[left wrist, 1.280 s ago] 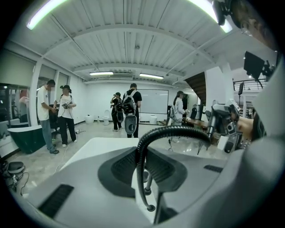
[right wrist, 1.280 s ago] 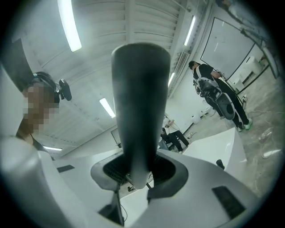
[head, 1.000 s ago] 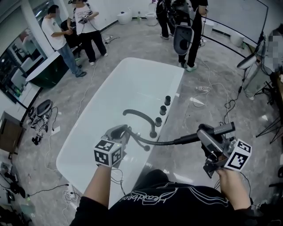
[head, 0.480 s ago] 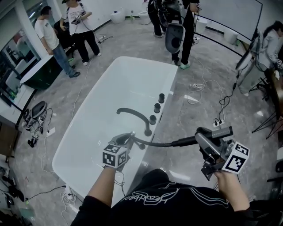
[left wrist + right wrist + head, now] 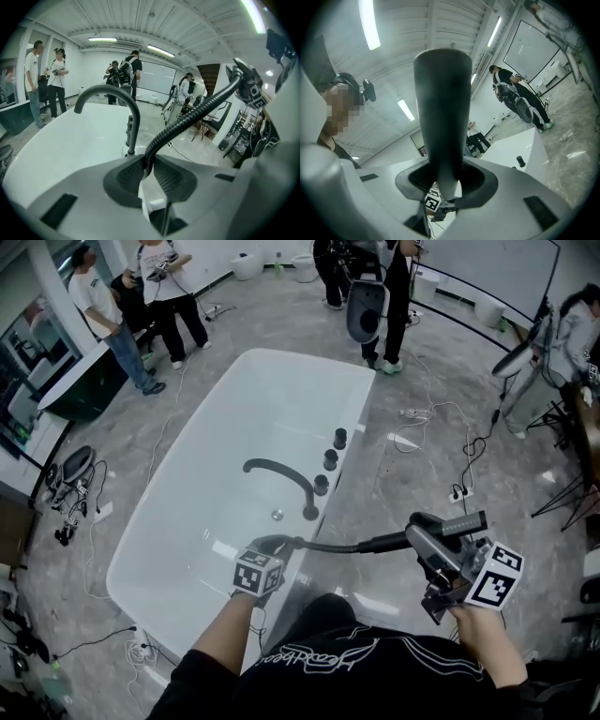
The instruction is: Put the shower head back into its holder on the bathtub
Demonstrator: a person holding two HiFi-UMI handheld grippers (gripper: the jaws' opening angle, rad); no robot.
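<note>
A black shower head (image 5: 464, 519) lies level in my right gripper (image 5: 427, 538), right of the white bathtub (image 5: 150, 521). In the right gripper view the jaws are shut on its thick handle (image 5: 443, 108). Its black ribbed hose (image 5: 333, 546) runs left to my left gripper (image 5: 274, 545), low over the tub's near right rim. That gripper (image 5: 146, 171) is shut on the hose (image 5: 187, 119). The curved black spout (image 5: 281, 476) and three black knobs (image 5: 330, 459) stand on the right rim beyond it. I cannot make out the holder.
Several people stand beyond the tub's far end and at the left (image 5: 98, 310). Cables (image 5: 441, 427) and a power strip (image 5: 457, 493) lie on the grey floor to the right. Light stands (image 5: 525, 352) are at the far right, a dark counter (image 5: 80, 381) at the left.
My left gripper has sunk toward the tub's near rim, carrying the hose down with it. The right gripper and shower head have stayed put.
</note>
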